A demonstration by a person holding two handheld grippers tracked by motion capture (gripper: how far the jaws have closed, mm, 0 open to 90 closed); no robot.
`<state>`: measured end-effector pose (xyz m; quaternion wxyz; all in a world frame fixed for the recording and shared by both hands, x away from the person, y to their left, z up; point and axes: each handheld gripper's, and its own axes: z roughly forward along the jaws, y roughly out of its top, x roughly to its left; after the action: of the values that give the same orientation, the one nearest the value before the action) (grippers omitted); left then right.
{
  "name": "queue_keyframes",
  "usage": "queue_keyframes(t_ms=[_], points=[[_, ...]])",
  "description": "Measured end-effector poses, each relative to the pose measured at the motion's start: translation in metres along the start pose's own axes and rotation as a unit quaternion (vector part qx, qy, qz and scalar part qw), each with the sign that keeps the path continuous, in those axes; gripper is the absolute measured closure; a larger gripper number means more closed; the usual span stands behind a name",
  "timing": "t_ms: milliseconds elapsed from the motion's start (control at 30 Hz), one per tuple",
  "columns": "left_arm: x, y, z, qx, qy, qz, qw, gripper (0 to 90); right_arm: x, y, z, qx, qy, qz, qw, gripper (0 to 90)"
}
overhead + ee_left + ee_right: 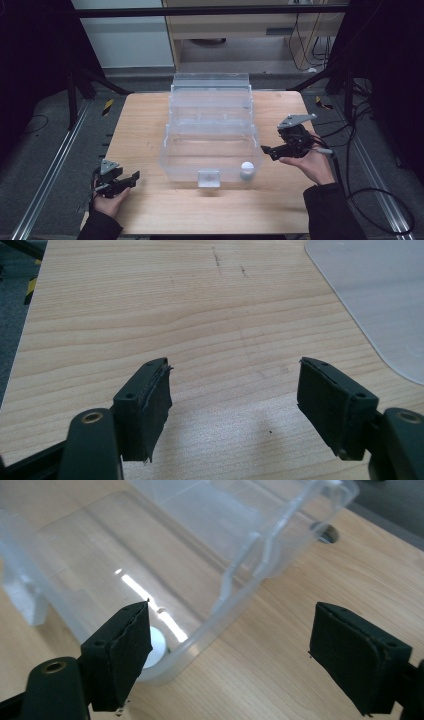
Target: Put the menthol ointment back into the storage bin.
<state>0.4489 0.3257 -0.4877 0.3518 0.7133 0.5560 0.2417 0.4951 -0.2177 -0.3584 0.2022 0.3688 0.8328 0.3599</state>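
Note:
A clear plastic box [210, 150] stands in the middle of the wooden table, its hinged lid [211, 95] thrown back behind it. A small white ball [247, 168] lies inside, at the near right corner; in the right gripper view the white ball [157, 645] peeks out beside the left jaw. My right gripper [267, 150] hovers open just right of the box wall [225, 610], jaws wide with nothing between them. My left gripper [134, 176] rests open at the table's near left, over bare wood [230, 385]. The box corner [380, 295] shows at its upper right.
A white latch [208, 177] sticks out from the box's front wall. Cables [380, 200] trail off the table's right side. Metal rails [55, 160] run along both sides of the table. A hole [325, 532] in the tabletop lies beyond the box.

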Motion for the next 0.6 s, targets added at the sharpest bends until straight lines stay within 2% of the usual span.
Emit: queue_keyframes(t_ms=[133,167,267,300,333,400,433,467,600], points=[[0.000,0.000,-0.001,-0.002,-0.001,0.000,1.0000,31.0,-0.004,-0.023,0.000,-0.024,-0.015,0.030,0.9991,15.8],[0.000,0.000,-0.001,-0.002,-0.002,0.000,1.0000,33.6,-0.007,-0.036,0.001,-0.034,-0.024,0.049,0.9980,14.2],[0.000,0.000,-0.002,-0.002,-0.006,-0.002,1.0000,38.1,-0.011,-0.054,0.004,-0.049,-0.034,0.082,0.9949,13.8],[0.000,0.000,-0.002,-0.002,-0.006,-0.002,1.0000,40.1,-0.011,-0.054,0.004,-0.049,-0.034,0.082,0.9949,13.8],[-0.001,0.000,-0.002,-0.002,-0.010,-0.001,0.9999,42.1,-0.015,-0.069,0.007,-0.058,-0.040,0.109,0.9916,13.8],[-0.001,0.000,-0.002,-0.001,-0.010,-0.002,0.9999,45.1,-0.018,-0.080,0.011,-0.058,-0.041,0.126,0.9894,13.7],[-0.001,0.000,-0.002,-0.001,-0.011,-0.001,0.9999,46.1,-0.021,-0.084,0.013,-0.042,-0.042,0.131,0.9896,12.5],[-0.002,0.000,-0.002,-0.002,-0.012,-0.001,0.9999,46.8,-0.023,-0.087,0.015,-0.032,-0.048,0.132,0.9895,11.3],[-0.002,0.000,-0.002,0.001,-0.011,0.002,0.9999,46.3,-0.026,-0.098,0.019,-0.030,-0.055,0.138,0.9884,11.8]])
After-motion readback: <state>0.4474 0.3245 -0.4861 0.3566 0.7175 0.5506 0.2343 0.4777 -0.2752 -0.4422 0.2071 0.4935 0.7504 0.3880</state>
